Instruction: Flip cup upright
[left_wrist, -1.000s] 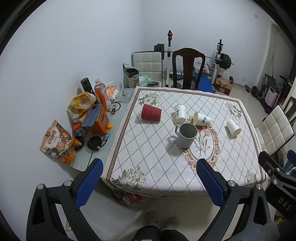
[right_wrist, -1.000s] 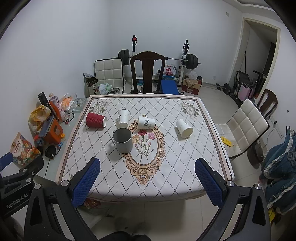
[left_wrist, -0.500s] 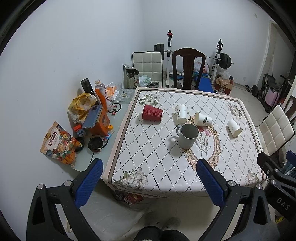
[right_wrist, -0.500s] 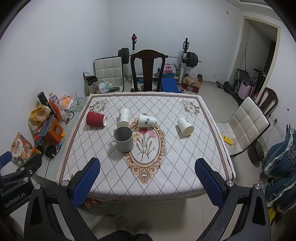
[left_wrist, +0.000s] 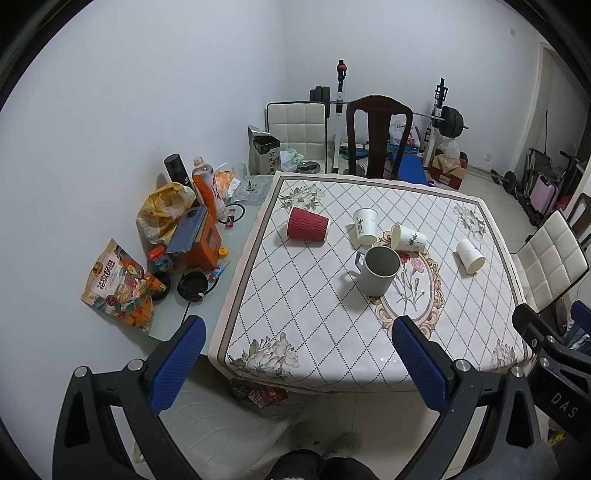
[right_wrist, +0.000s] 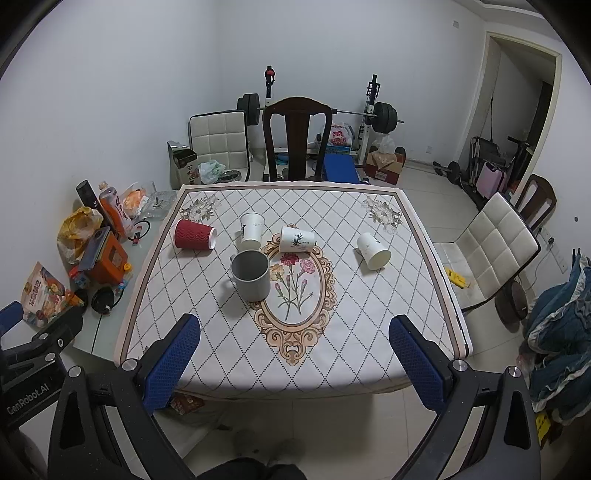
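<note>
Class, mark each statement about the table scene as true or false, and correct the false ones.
1. The grey mug stands upright. True.
2. The red paper cup stands upright. False: it lies on its side.
3. The left claw grips a cup. False: it is open and holds nothing, short of the table.
4. Two white paper cups lie on their sides: one by the oval pattern's top, one further right. True.
5. The right claw is shut. False: it is open.
</note>
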